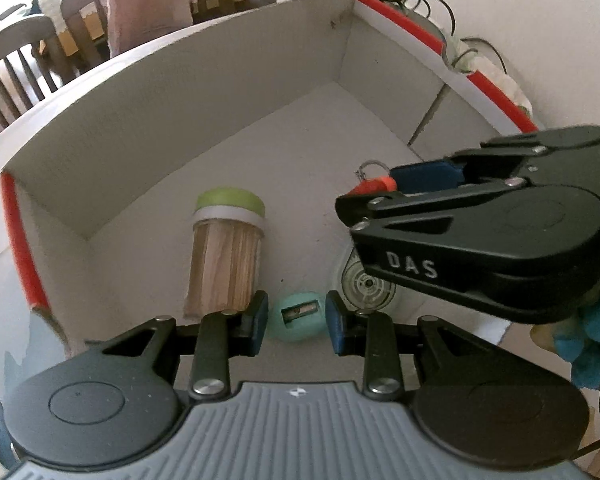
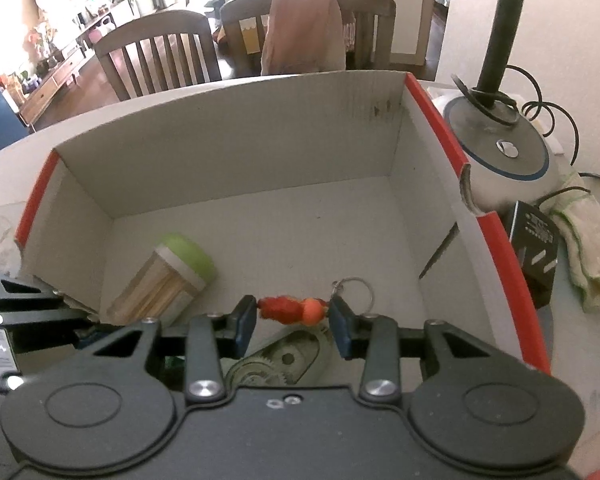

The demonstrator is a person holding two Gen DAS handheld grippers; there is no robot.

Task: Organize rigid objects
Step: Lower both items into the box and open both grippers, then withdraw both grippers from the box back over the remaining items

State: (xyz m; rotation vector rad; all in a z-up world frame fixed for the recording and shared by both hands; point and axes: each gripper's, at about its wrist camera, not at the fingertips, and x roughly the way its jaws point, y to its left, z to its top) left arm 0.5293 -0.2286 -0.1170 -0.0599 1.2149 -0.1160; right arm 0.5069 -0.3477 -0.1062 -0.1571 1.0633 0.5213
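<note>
Over the box [image 2: 236,168], right gripper [image 2: 292,314] clamps the keychain [image 2: 290,309] crosswise, three-to-nine o'clock; left gripper [image 1: 296,316] fingers apart around the sharpener [image 1: 298,316].

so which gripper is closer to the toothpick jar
Left. The left gripper sits just right of the toothpick jar, straddling a teal sharpener; the right gripper holds a red keychain farther right.

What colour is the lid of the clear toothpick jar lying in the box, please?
Light green, above a white band, on the clear toothpick jar; the left wrist view shows it best.
</note>
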